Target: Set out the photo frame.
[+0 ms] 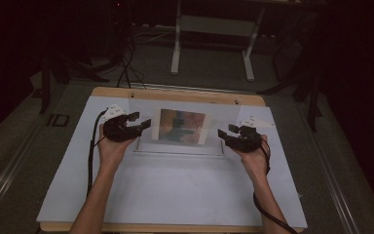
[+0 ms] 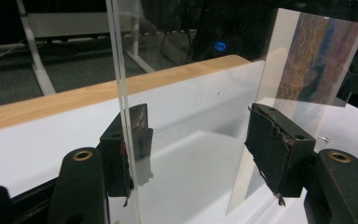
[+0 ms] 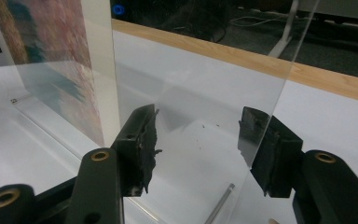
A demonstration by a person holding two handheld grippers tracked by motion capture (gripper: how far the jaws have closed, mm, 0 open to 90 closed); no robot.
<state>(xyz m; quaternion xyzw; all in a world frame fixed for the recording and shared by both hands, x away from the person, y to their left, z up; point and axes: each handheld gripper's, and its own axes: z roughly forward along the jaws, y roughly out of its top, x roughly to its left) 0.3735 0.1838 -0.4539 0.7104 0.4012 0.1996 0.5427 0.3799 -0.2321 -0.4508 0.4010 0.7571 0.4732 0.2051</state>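
My left gripper (image 1: 139, 122) has its jaws spread apart at the left edge of the clear acrylic frame (image 1: 180, 148); my right gripper (image 1: 226, 131) is likewise spread at its right edge, and neither clamps it. The frame stands upright mid-table on the white board (image 1: 165, 190), with a colourful picture (image 1: 181, 126) inside it.

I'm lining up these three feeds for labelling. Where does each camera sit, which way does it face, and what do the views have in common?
High view: above the person's side, looking forward and down on the white table; forearms, left gripper and right gripper show.
Left gripper view: rides the left gripper, looking along its fingers at the clear acrylic frame.
Right gripper view: rides the right gripper, facing the frame's other end.
Shared: the colourful picture appears in all three.
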